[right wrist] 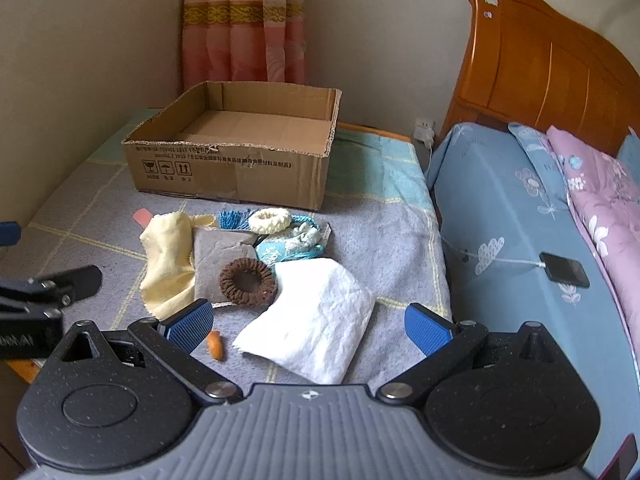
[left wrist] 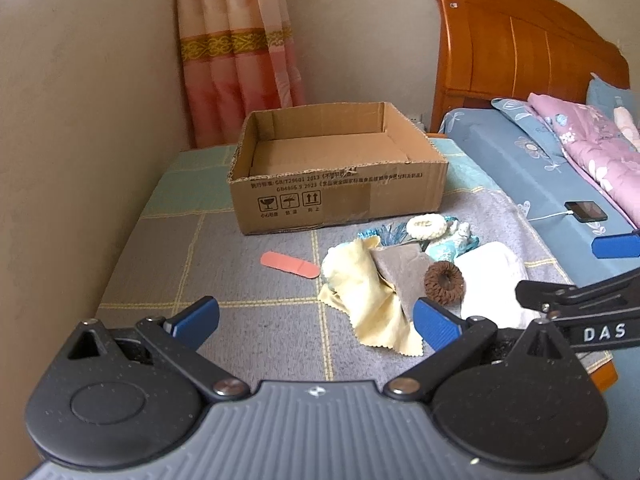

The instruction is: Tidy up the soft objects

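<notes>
An empty open cardboard box (left wrist: 340, 184) (right wrist: 232, 168) stands at the back of the checked cloth. In front of it lies a pile of soft things: a yellow cloth (left wrist: 364, 300) (right wrist: 168, 260), a grey cloth (left wrist: 400, 272) (right wrist: 216, 252), a brown scrunchie (left wrist: 444, 283) (right wrist: 248, 281), a cream scrunchie (left wrist: 426, 226) (right wrist: 270, 220), teal items (left wrist: 448, 246) (right wrist: 292, 248) and a white tissue (left wrist: 492, 280) (right wrist: 316, 320). My left gripper (left wrist: 316, 324) is open and empty, just before the yellow cloth. My right gripper (right wrist: 310, 328) is open and empty, over the tissue.
A pink plaster (left wrist: 290, 266) lies left of the pile. A small orange piece (right wrist: 216, 345) lies near my right gripper's left finger. A bed with blue sheet (right wrist: 520, 220), a phone on a cable (right wrist: 564, 270) and a wooden headboard (right wrist: 552, 60) is at right. Walls stand left and behind.
</notes>
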`<action>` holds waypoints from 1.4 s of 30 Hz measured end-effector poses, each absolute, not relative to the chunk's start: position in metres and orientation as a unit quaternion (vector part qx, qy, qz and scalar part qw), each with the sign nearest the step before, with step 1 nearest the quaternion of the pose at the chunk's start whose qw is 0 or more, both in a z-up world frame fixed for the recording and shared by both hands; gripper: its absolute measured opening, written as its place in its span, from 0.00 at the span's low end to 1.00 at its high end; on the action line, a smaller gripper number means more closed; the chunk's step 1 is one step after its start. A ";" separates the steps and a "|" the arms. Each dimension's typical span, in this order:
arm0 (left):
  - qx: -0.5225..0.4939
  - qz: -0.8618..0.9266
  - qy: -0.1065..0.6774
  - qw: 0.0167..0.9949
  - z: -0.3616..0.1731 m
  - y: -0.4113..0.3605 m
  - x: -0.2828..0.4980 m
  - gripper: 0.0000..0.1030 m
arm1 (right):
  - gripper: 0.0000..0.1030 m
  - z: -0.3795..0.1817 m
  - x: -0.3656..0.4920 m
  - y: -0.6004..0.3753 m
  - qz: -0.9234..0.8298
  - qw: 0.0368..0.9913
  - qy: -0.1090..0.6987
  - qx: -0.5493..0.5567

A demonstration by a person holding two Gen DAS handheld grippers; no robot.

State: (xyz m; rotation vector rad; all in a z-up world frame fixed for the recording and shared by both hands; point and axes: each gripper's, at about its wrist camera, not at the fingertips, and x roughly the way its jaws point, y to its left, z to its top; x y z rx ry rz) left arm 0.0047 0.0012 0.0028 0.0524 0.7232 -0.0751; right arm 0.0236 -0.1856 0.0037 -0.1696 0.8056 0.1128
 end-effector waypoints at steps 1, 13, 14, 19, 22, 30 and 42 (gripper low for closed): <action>0.025 -0.041 0.352 0.935 0.001 0.003 0.005 1.00 | 1.00 0.002 0.024 -0.188 0.054 0.915 0.390 -0.086; 0.041 -0.075 0.368 0.926 -0.024 -0.001 0.013 1.00 | 1.00 -0.038 0.037 -0.215 0.069 0.903 0.415 -0.085; 0.042 -0.077 0.370 0.925 -0.026 -0.002 0.013 1.00 | 1.00 -0.041 0.039 -0.216 0.073 0.901 0.420 -0.083; 0.047 -0.089 0.381 0.919 -0.035 -0.005 0.017 1.00 | 1.00 -0.062 0.045 -0.215 0.100 0.889 0.439 -0.080; 0.053 -0.097 0.388 0.915 -0.041 -0.007 0.019 1.00 | 1.00 -0.073 0.045 -0.210 0.111 0.884 0.443 -0.101; 0.074 -0.153 0.398 0.901 -0.055 -0.021 0.022 0.99 | 1.00 -0.082 0.056 -0.217 0.118 0.883 0.445 -0.097; 0.180 -0.295 0.339 0.875 -0.056 -0.058 0.015 0.70 | 1.00 -0.084 0.057 -0.235 0.132 0.886 0.436 -0.083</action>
